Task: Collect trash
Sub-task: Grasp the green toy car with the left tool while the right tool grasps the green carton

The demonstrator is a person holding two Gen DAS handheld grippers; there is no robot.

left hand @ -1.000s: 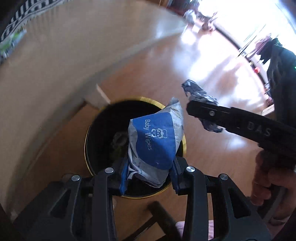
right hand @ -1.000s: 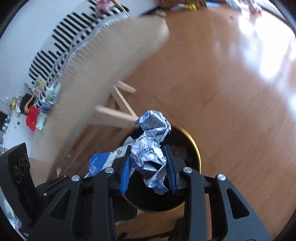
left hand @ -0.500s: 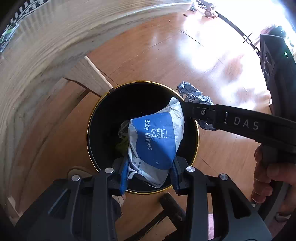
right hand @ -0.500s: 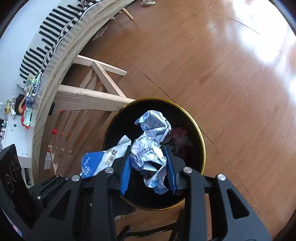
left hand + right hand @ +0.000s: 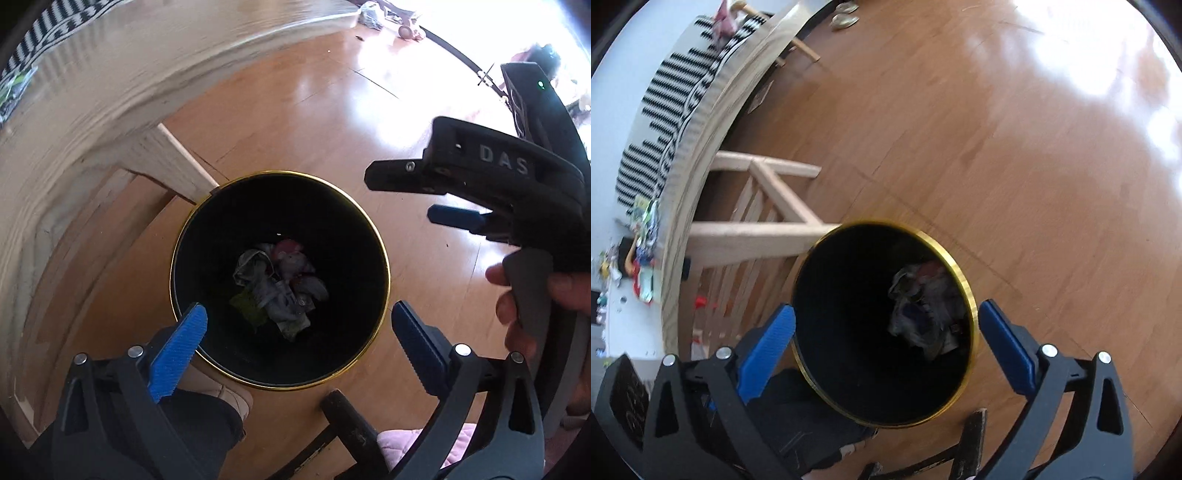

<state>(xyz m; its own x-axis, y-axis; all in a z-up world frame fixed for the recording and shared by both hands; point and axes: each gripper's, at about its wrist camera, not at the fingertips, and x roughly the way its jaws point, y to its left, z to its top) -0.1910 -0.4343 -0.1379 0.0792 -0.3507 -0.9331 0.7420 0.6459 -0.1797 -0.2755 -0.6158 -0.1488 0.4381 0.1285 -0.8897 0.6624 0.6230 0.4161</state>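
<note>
Both the left tongs [image 5: 295,321] and right tongs [image 5: 886,321] hang spread wide and empty over the gold-rimmed black bin [image 5: 386,273], crumpled trash [image 5: 280,291] lying at its bottom, so the next move likely means seeking more litter.

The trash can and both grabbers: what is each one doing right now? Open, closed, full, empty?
Trash can: upright on the wood floor, no lid, mostly empty.
Trash: crumpled pile lying at the bottom of the can.
Left gripper: wide open, holding nothing, above the can.
Right gripper: wide open, holding nothing, above the can.
</note>
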